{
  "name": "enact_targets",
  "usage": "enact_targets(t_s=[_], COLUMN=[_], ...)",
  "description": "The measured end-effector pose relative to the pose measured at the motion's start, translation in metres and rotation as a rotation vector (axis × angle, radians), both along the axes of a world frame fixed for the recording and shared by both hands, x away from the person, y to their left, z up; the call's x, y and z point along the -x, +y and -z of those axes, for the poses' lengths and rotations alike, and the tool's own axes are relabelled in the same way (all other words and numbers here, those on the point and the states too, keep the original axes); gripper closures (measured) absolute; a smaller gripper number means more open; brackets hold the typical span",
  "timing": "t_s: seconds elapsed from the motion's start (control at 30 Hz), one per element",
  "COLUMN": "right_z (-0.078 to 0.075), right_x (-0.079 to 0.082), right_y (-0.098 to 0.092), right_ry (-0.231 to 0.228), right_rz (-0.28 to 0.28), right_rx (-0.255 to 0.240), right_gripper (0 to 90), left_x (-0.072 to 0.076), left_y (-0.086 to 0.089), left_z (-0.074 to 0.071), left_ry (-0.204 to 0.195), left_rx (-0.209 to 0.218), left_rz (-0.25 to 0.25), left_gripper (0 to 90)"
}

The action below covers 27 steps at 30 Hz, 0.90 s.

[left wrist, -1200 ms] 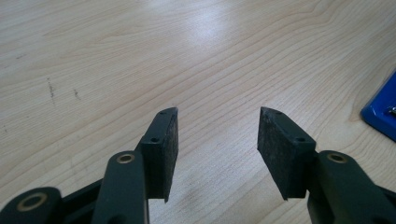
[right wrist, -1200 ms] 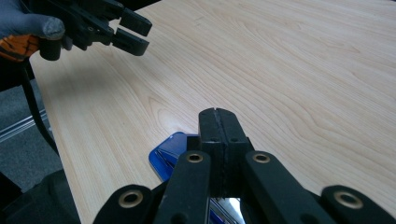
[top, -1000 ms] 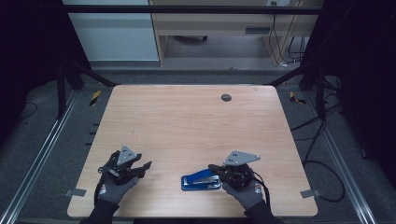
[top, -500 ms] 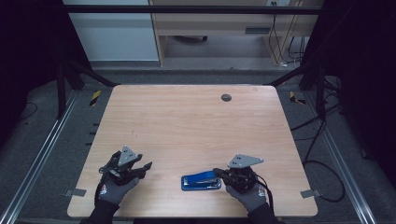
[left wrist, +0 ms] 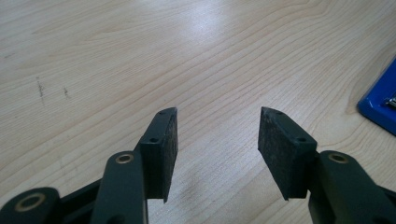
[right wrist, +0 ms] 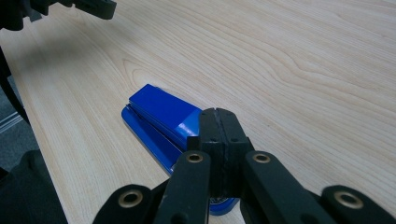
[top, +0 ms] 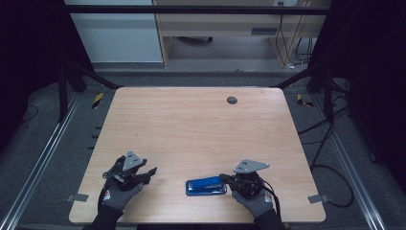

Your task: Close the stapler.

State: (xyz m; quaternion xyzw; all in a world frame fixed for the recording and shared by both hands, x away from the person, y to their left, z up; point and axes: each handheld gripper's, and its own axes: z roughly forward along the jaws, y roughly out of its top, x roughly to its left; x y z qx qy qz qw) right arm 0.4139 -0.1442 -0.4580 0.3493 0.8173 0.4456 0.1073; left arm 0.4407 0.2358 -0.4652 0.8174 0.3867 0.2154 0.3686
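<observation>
Stapler [top: 206,186]: blue, lying flat on the desk [top: 191,129] near its front edge, long axis running sideways across the high view. Position: directly ahead of the right tongs [top: 223,179], its near end under their tips; well to the right of the left tongs [top: 149,171], with bare wood between. In the right gripper view the stapler [right wrist: 161,119] shows a base and a top arm slightly raised over it, pointing away from the tongs toward the desk's edge.

Right tongs [right wrist: 217,122]: jaws together, pads meeting along one seam with no gap, nothing seen between them. They sit above the stapler's near end; whether they touch its top cannot be told. Held by a gloved hand [top: 253,199] at the desk's front, grey plate on top.

Left tongs [left wrist: 217,128]: jaws apart, wide gap, bare wood showing through, nothing held. They are low over the desk [left wrist: 140,56], pointing roughly toward the stapler, a blue corner [left wrist: 380,105] of which enters at the right edge of the left gripper view. Held by a gloved hand [top: 117,191], grey plate on top.

Desk: light wood grain, rounded corners. A small dark round fitting [top: 231,100] is set in the surface near the far edge, well beyond both tongs.
</observation>
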Motion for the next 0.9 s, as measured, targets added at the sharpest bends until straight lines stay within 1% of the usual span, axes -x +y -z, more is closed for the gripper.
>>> enact_targets(t_s=[0.07, 0.13, 0.17, 0.23, 0.37, 0.43, 0.53, 0.57, 0.6, 0.67, 0.7, 0.77, 0.83, 0.9], right_z=[0.0016, 0.0043, 0.0056, 0.0053, 0.0061, 0.0065, 0.0073, 0.0085, 0.0092, 0.0098, 0.0099, 0.0095, 0.0084, 0.0066], right_x=[-0.0002, -0.0001, -0.0005, -0.0009, 0.0, -0.0003, -0.0021, -0.0017, -0.0013, -0.0014, -0.0019, -0.0012, -0.0009, -0.0016], right_y=[0.0004, 0.0018, 0.0014, 0.0015, 0.0014, 0.0007, -0.0009, 0.0001, -0.0006, -0.0015, -0.0019, -0.0007, 0.0009, 0.001], right_ry=[-0.004, -0.003, -0.01, -0.003, -0.01, -0.005, 0.015, 0.016, 0.006, 0.018, 0.019, 0.003, -0.001, -0.008], right_rz=[-0.001, 0.005, 0.002, 0.004, 0.006, 0.007, 0.007, 0.009, 0.008, 0.018, 0.013, 0.008, 0.009, 0.001], right_rx=[0.015, 0.039, 0.036, 0.035, 0.032, 0.024, 0.007, 0.034, 0.023, 0.008, 0.005, 0.02, 0.031, 0.003], right_gripper=[90.0, 90.0, 90.0, 90.0, 90.0, 90.0, 90.0, 90.0, 90.0, 90.0, 90.0, 90.0, 90.0, 87.8], left_x=[0.0001, 0.0002, 0.0003, 0.0005, 0.0005, 0.0006, 0.0012, 0.0013, 0.0013, 0.001, 0.0009, 0.0005, 0.0003, 0.0004], left_y=[0.0, 0.0002, 0.0003, -0.0002, -0.0009, -0.001, -0.0006, -0.0003, -0.0003, -0.0002, -0.0002, -0.0001, -0.0003, -0.0004], left_z=[0.0, -0.0003, -0.0004, -0.0002, 0.0003, 0.0001, -0.0002, -0.0004, -0.0003, -0.0001, 0.0, 0.0004, 0.0008, 0.001], left_ry=[0.0, -0.001, -0.001, -0.002, 0.0, -0.002, -0.003, -0.002, -0.002, -0.001, -0.002, 0.0, 0.0, 0.001], left_rx=[0.0, 0.001, 0.001, 0.004, 0.0, 0.0, 0.003, 0.0, 0.001, 0.002, 0.001, 0.002, 0.001, 0.001], left_rz=[0.0, 0.0, 0.0, 0.0, 0.0, -0.001, -0.002, 0.0, -0.001, 0.0, 0.001, 0.002, 0.002, 0.004], left_gripper=[48.0, 48.0, 48.0, 48.0, 47.9, 47.9, 47.9, 47.8, 47.8, 47.8, 47.7, 47.7, 47.6, 47.5])
